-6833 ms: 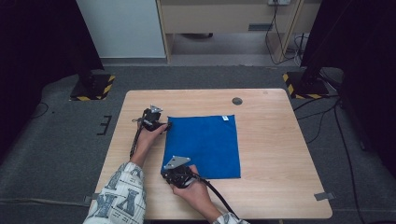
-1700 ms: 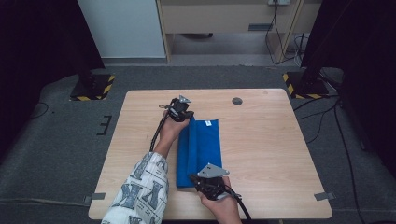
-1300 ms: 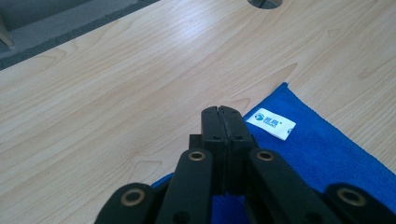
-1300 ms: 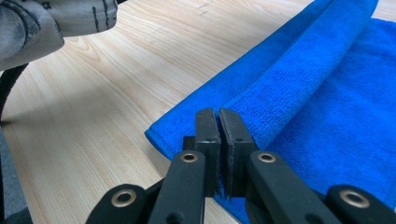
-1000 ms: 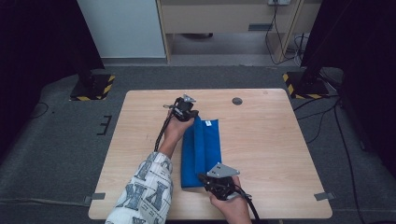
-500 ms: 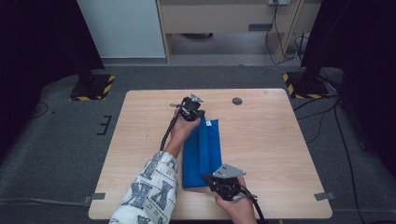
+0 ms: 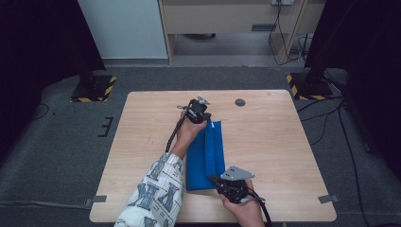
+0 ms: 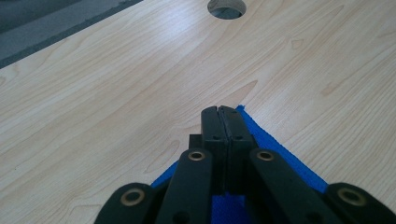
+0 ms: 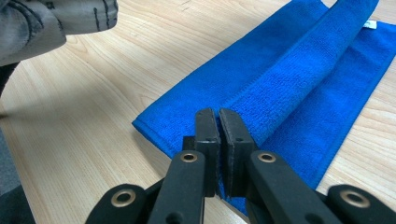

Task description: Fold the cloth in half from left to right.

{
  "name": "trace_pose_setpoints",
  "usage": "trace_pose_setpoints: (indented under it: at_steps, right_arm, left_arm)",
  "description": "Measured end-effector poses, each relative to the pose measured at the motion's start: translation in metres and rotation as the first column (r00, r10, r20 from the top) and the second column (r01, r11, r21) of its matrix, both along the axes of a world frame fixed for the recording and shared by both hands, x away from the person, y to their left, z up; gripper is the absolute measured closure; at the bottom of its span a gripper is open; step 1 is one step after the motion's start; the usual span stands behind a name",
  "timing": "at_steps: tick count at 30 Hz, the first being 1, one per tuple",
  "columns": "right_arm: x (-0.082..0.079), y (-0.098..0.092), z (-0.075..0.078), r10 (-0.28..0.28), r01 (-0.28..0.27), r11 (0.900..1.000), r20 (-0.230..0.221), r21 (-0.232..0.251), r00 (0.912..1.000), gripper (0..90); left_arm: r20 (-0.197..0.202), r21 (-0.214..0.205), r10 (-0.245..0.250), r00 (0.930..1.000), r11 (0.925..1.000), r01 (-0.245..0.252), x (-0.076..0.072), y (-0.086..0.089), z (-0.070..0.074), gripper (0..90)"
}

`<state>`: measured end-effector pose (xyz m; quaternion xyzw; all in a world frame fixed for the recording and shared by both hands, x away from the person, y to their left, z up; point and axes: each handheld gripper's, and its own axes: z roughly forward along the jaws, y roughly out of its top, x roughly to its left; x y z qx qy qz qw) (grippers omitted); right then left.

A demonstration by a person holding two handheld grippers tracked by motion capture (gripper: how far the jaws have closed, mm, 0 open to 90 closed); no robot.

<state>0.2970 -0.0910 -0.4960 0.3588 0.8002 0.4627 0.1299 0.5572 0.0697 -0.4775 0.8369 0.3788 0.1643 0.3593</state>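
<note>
The blue cloth lies folded into a long narrow strip at the centre of the high view, its long axis running from the lower middle of the frame up toward the top edge of the table, leaning slightly right. A small white tag sits at its far end.

The left gripper is at the strip's upper end, the patterned sleeve and forearm reaching diagonally up from the bottom left of the frame. The right gripper sits at the lower end, its hand entering from the bottom edge and its grey plate facing up.

In the left gripper view the jaws are pressed together with a blue corner of the cloth spreading out beneath and beside them, and a round hole in the wood shows at the top. In the right gripper view the jaws are closed on the raised fold of the cloth, which rises as a ridge over the flat layer and runs off to the upper right; the sleeve fills the upper left corner.
</note>
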Motion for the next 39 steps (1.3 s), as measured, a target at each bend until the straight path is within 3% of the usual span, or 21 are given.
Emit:
trace_pose_setpoints:
  at_steps: [18,25,34,36,39]
  right_arm:
    - [0.000,-0.002,-0.008,-0.011,0.011,0.9999,-0.024,-0.003,0.9997,87.0]
    - [0.001,0.000,-0.007,-0.012,0.013,0.9995,-0.043,0.029,0.9990,86.9]
    - [0.003,-0.010,-0.015,-0.036,0.037,0.9993,-0.079,0.011,0.9962,85.5]
    - [0.003,-0.012,-0.017,-0.042,0.042,0.9991,-0.088,0.003,0.9953,85.4]
    - [0.004,-0.015,-0.019,-0.048,0.048,0.9989,-0.095,-0.001,0.9943,85.8]
  left_arm:
    - [-0.012,-0.034,0.019,0.9997,0.9992,-0.020,0.003,-0.004,-0.006,89.3]
    - [-0.023,-0.041,0.015,0.9996,0.9991,-0.016,0.005,-0.005,-0.008,89.2]
    - [-0.049,-0.048,0.018,0.9987,0.9986,-0.020,0.011,-0.013,-0.023,88.8]
    - [-0.060,-0.075,0.023,0.9980,0.9968,-0.028,0.011,-0.014,-0.024,88.7]
    - [-0.055,-0.084,0.021,0.9982,0.9962,-0.025,0.011,-0.016,-0.022,88.9]
